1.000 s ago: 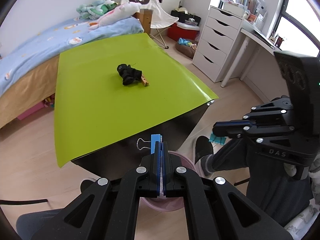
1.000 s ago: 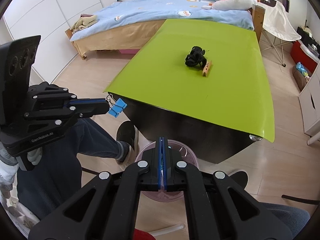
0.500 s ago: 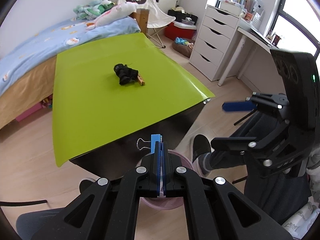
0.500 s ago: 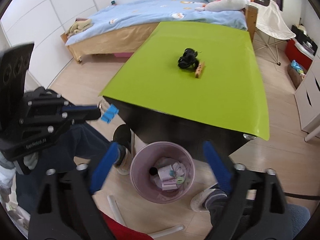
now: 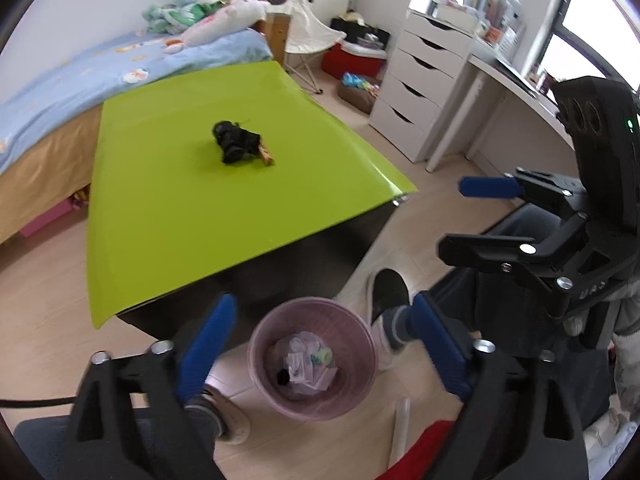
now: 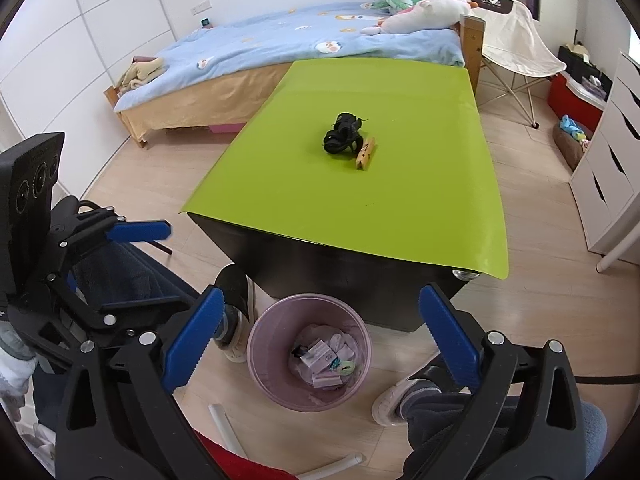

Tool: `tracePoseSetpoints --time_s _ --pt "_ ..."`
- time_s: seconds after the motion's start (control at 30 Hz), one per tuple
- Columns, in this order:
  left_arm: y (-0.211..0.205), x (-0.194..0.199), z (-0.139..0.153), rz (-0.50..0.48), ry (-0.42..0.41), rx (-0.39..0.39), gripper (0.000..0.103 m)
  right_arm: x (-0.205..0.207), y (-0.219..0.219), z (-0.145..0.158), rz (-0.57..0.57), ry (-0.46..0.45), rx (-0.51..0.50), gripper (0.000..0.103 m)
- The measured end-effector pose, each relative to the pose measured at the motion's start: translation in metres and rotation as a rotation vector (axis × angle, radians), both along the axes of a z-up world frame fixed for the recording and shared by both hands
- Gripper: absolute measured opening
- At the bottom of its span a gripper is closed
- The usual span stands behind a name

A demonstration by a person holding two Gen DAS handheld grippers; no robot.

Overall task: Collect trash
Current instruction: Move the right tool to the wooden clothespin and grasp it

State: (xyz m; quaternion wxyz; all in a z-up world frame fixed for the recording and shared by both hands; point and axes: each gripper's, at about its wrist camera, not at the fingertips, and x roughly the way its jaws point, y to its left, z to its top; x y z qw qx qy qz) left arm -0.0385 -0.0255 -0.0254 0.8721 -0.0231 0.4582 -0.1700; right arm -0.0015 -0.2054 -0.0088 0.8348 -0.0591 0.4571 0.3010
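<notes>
glossy green table cover (image 6: 420, 208), pink plastic mesh bin (image 6: 264, 360), wooden clothespin (image 6: 366, 153), wood floor (image 6: 540, 300).

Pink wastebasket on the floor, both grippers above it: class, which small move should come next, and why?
Probably reach the right gripper, jaws opening and empty, towards the black crumpled bundle beside the wooden clothespin on the green table; the pink wastebasket already holds scraps.

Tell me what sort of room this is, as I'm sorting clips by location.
Most likely a bedroom: a bed with plush toys, a white chest of drawers, and a desk by the window.
</notes>
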Motion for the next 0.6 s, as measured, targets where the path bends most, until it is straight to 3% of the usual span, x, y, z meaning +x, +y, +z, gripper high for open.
tracePoseSetpoints --time_s 0.13,0.6 --pt "0.007 0.003 0.0 0.04 -0.006 0.007 0.094 0.001 -0.001 0.0 -0.009 -0.003 0.001 0.097" --pt "0.022 0.012 0.005 0.107 -0.042 0.009 0.095 0.009 0.001 0.001 -0.023 -0.001 0.012 0.098"
